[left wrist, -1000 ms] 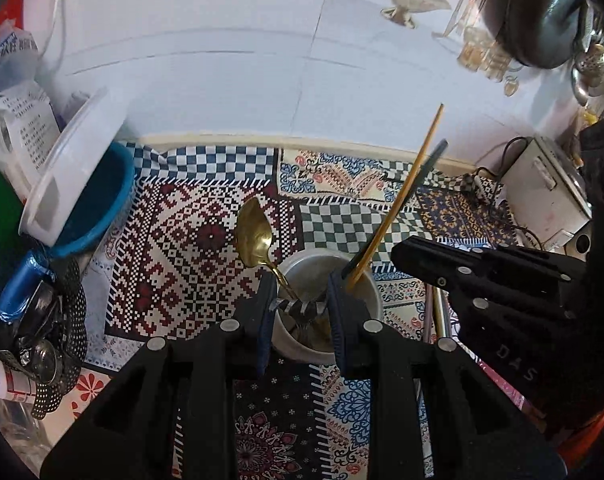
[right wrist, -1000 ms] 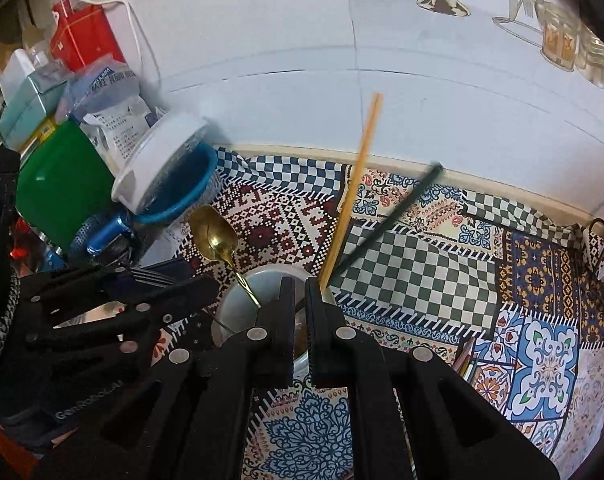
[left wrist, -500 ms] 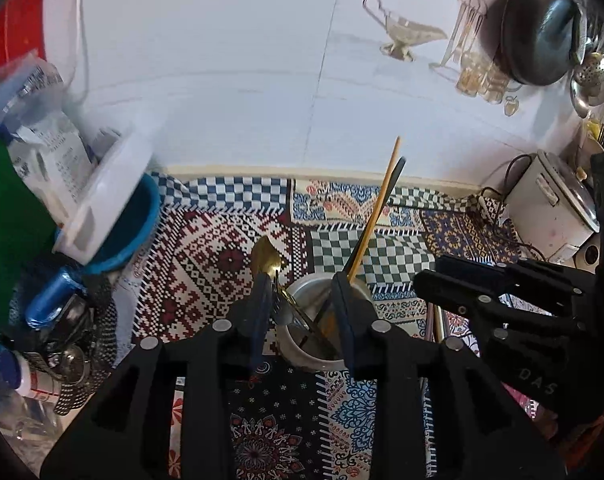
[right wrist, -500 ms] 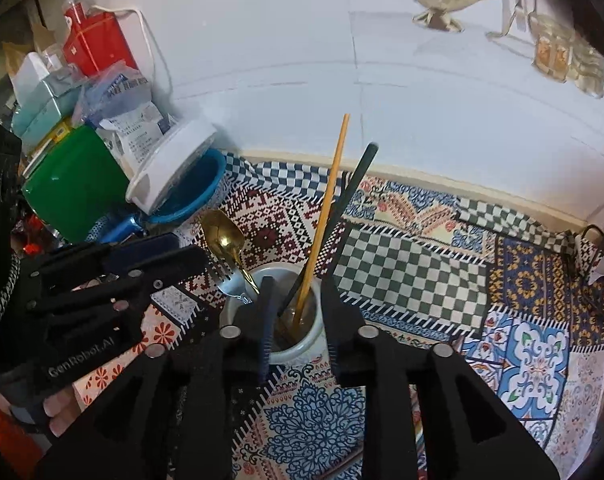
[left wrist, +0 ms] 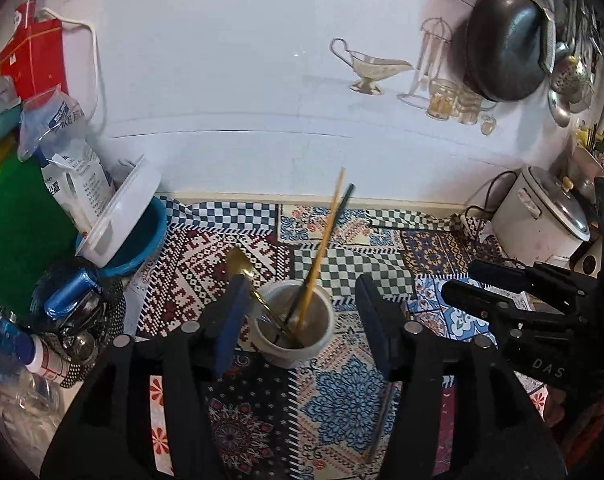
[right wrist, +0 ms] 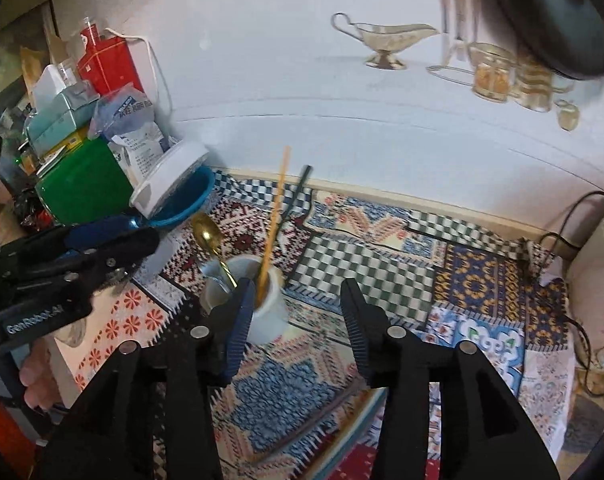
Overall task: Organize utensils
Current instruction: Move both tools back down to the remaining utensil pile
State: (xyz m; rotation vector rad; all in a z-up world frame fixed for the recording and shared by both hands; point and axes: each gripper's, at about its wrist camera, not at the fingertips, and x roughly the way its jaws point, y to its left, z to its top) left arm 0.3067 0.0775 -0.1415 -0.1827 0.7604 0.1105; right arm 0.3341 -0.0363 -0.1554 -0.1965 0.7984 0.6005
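Both claws apart, empty: left claw (left wrist: 302, 312), right claw (right wrist: 294, 320). Cup (left wrist: 292, 330) mid-counter holds spoon (left wrist: 238, 262) and chopsticks (left wrist: 322, 248). Drop-off looks done; next, grab the utensil (left wrist: 382, 412) lying nearer.

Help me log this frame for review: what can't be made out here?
- White cup base: the right wrist view hides it behind the right claw finger.
- Fork tines: barely visible behind the gold spoon.
- Dark utensil on the cloth: partly covered by the left claw finger.

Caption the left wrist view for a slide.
Open left gripper frames a white ceramic cup holding a gold spoon and two chopsticks.
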